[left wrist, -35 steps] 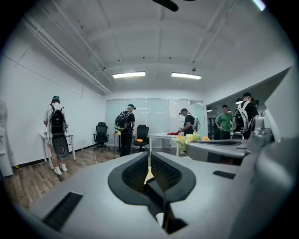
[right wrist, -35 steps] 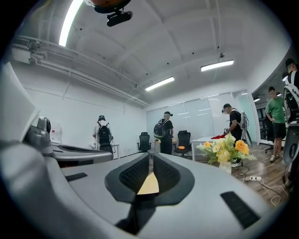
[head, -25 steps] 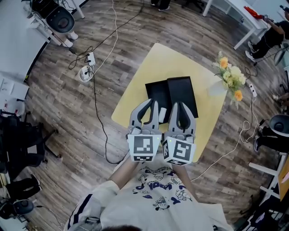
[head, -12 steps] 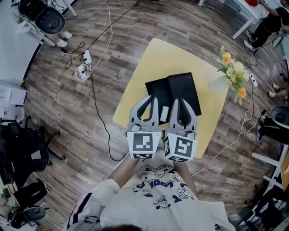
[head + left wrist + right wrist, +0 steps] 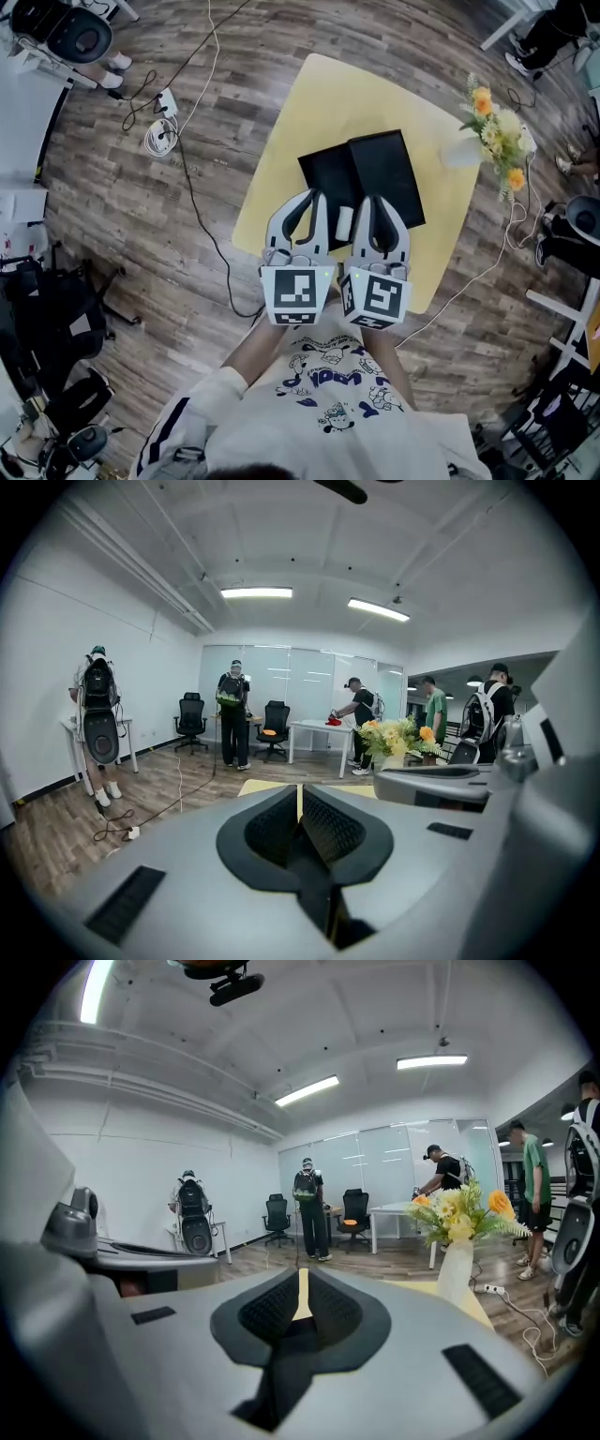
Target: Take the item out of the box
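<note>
yellow table [image 5: 309,112] carries black box [image 5: 361,173] just ahead of left gripper [image 5: 314,202] and right gripper [image 5: 375,206]; both closed, empty. extraction apparently not yet started.

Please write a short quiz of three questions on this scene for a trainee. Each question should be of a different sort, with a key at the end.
1. True or false: the left gripper and the right gripper both have their jaws shut, with nothing between them.
2. The black box lies on: A) a yellow table; B) the wooden floor; C) a white desk.
3. Fill in: the vase of flowers stands on the person's ___ side of the box.

Key: 1 true; 2 A; 3 right.
</note>
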Demonstrator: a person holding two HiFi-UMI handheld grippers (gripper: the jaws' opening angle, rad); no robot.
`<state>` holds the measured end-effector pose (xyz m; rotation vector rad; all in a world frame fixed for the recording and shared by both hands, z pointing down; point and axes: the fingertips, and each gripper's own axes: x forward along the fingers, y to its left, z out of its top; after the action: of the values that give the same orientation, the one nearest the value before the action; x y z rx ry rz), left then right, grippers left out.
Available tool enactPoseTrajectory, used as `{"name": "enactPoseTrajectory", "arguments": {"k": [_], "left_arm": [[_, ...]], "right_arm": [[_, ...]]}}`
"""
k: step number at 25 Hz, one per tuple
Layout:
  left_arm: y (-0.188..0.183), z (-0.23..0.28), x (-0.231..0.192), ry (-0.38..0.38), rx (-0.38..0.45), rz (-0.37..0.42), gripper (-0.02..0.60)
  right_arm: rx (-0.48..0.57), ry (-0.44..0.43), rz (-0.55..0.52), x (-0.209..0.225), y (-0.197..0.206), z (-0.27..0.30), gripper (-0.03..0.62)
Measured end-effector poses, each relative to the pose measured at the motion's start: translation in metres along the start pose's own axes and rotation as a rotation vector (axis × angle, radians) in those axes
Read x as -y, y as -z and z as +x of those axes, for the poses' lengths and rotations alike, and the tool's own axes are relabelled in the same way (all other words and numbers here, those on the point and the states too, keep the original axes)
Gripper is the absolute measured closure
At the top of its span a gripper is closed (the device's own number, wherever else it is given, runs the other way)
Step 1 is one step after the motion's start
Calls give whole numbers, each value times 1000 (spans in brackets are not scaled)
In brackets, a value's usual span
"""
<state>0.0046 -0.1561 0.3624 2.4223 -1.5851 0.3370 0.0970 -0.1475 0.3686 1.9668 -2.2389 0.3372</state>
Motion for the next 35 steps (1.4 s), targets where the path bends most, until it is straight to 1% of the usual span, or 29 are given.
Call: {"name": "enactPoseTrajectory", "arguments": {"k": [6,15,28,33,35], "left_arm": [[21,7,0,20,-58,-14,552],[55,14,2,43,-140,-42,552],[92,17,4,69,-222,-61,552],[107,16,2,68,-252,-74,552],[112,15,2,68,-263,-80,552]], "right_arm": [[-82,24,14,3,24,7,546],[-195,27,63,4,64,10,546],[-323,38,103,2,114,10,546],[-382,45,114,2,132,10,545],[-416,55,119,3,140,10,532]]}}
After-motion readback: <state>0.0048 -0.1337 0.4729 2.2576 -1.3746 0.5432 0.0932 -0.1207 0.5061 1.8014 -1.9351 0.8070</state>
